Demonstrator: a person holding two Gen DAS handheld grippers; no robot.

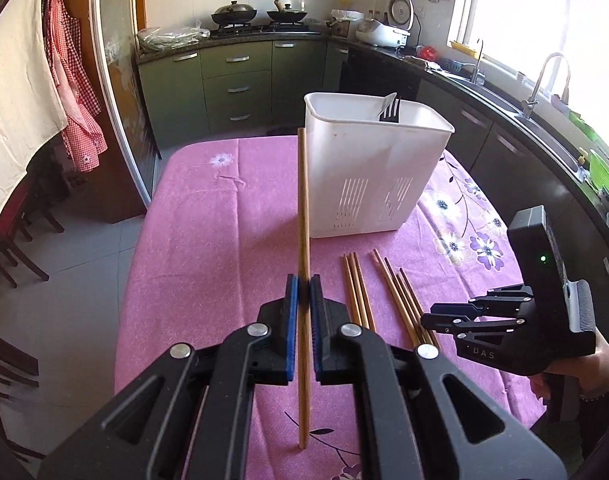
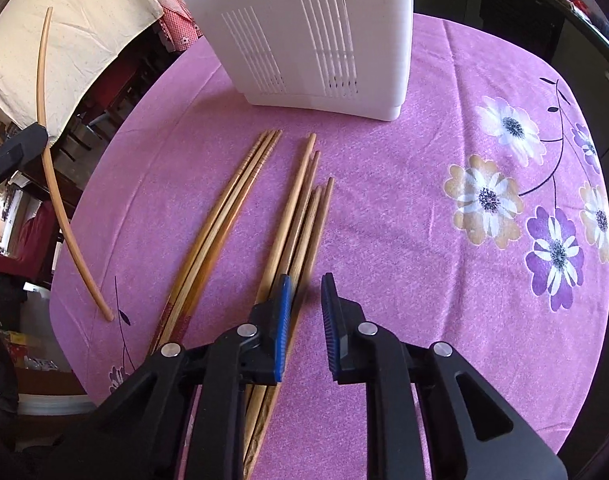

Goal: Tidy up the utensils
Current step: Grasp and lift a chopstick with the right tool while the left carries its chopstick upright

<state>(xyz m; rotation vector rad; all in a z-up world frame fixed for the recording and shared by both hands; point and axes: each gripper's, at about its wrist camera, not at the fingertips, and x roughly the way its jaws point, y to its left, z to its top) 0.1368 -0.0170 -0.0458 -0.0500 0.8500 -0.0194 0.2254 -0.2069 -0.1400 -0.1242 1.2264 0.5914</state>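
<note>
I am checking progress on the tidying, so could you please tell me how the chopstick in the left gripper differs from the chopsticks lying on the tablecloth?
The single chopstick is clamped between the pads of the left gripper and lifted off the cloth; the loose chopsticks lie flat on the tablecloth. It is alone; they lie in two bunches. The right gripper is open above them, gripping none. All look like plain wood, and none is in the white holder yet.
</note>
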